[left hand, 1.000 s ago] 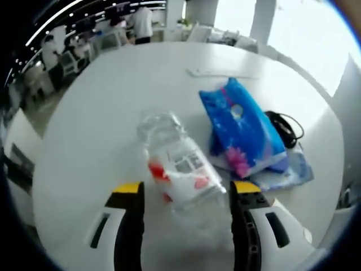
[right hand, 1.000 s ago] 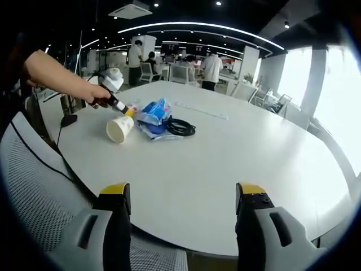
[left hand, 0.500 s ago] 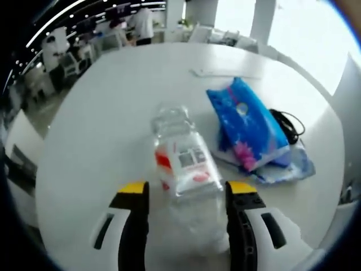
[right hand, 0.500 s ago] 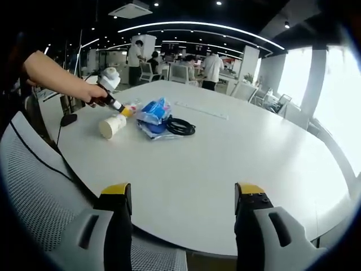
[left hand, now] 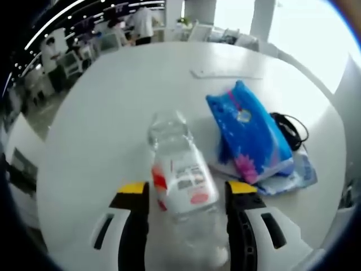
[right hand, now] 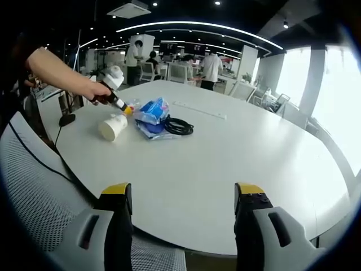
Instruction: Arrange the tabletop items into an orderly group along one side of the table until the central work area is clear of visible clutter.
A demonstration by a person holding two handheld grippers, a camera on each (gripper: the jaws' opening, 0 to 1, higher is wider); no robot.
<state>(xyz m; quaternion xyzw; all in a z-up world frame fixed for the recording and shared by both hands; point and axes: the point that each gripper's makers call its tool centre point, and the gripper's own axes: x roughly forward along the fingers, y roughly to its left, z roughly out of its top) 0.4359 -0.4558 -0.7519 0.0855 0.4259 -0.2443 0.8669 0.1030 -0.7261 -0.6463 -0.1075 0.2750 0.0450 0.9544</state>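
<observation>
Bottle label red-white, print blurred; no legible text anywhere.

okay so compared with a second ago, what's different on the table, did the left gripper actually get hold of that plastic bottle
The left gripper has closed in on the clear plastic bottle: the bottle now lies between its jaws, which stand narrower and seem to touch its sides; a firm grip I cannot confirm. The blue packet, black cable and paper cup stayed. The right gripper remains open, empty.

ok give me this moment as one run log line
left gripper: jaws around clear plastic bottle, grip unclear | right gripper: open, holding nothing, above table edge | blue packet, black cable, paper cup grouped
</observation>
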